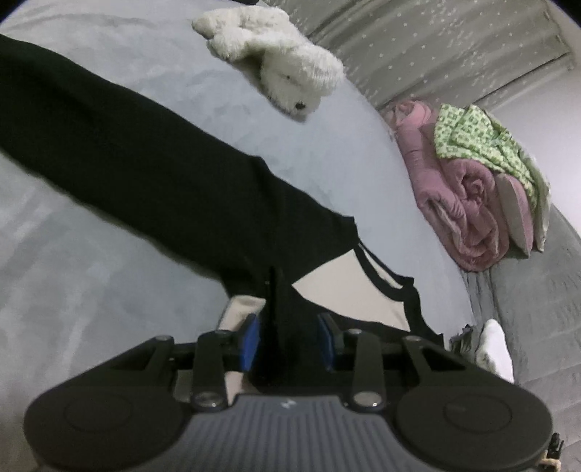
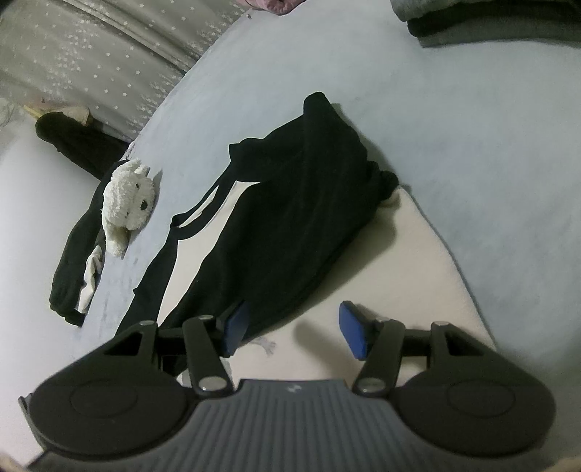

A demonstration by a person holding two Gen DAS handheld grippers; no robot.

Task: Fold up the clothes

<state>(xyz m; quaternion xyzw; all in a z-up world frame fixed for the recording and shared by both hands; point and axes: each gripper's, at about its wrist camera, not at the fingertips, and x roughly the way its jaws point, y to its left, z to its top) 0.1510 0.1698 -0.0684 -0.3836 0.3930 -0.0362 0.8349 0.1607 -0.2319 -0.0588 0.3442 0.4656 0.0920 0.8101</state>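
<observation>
Fold in progress on the bed (image 2: 472, 145). Garment is a cream top with black sleeves and black neck trim, lying flat on the pale blue sheet.

Left gripper (image 1: 288, 339): jaws narrowed, a bunched strip of black fabric sits between the blue pads (image 1: 250, 341). Pads look closed onto it, but a small gap shows on the right side, so I'd call the hold light, not firm. The black sleeve (image 1: 145, 163) runs away from it diagonally across the bed.

Right gripper (image 2: 294, 326): jaws about half open, nothing between them. It hovers over the cream body (image 2: 399, 261), with its left pad at the edge of the black sleeve folded over the body.

My read: the sleeve is being laid in over the body.

To do it well:
- Firm up the left hold before moving; thin knit slips out of a loose pinch.
- Keep the sleeve low and taut, and lay it parallel to the side seam, not diagonal.
- Use the right gripper to pin the cream body so it doesn't drag along.
- Release only once the fabric lies flat; smooth the bunch near the collar (image 2: 203, 214).

Risks: the plush toy (image 1: 276, 61) sits near the sleeve's path. The pink blanket roll (image 1: 464, 203) and the folded stack (image 2: 490, 21) are well apart.
</observation>
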